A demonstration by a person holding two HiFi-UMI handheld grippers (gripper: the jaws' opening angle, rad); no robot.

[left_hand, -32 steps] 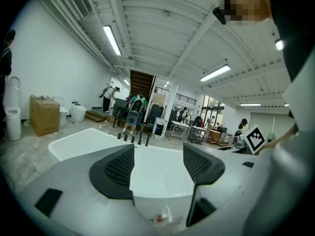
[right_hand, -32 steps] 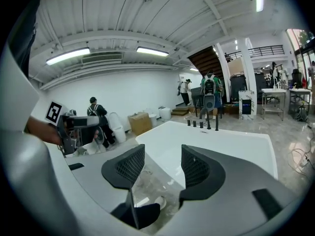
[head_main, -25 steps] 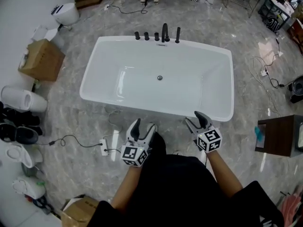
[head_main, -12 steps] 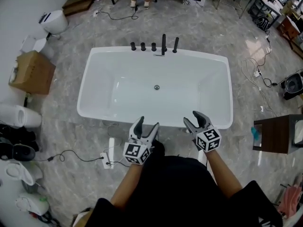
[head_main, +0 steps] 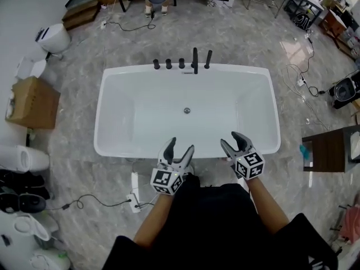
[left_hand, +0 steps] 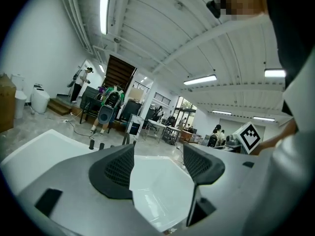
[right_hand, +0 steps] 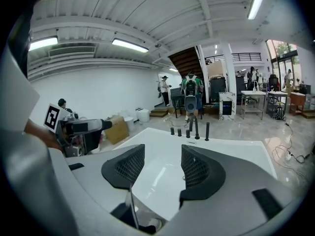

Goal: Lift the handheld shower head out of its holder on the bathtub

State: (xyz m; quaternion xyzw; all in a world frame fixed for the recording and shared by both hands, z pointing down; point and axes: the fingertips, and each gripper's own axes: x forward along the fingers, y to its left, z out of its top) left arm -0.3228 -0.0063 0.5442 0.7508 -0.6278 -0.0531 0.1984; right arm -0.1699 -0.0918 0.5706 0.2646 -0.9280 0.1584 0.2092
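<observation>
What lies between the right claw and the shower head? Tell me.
Only the bare white basin of the bathtub, in the head view: right claw at the near rim, shower head on the far rim.

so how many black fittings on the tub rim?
5, in a row on the bathtub's far rim: three short knobs left, tall spout, then the handheld shower head rightmost. None look hidden.

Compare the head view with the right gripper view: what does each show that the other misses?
Only the head view: the floor power strip and dark cabinet. Only the right gripper view: ceiling lights and a staircase. Both: the white bathtub, the handheld shower head upright on its far rim, and the left gripper, jaws apart.
</observation>
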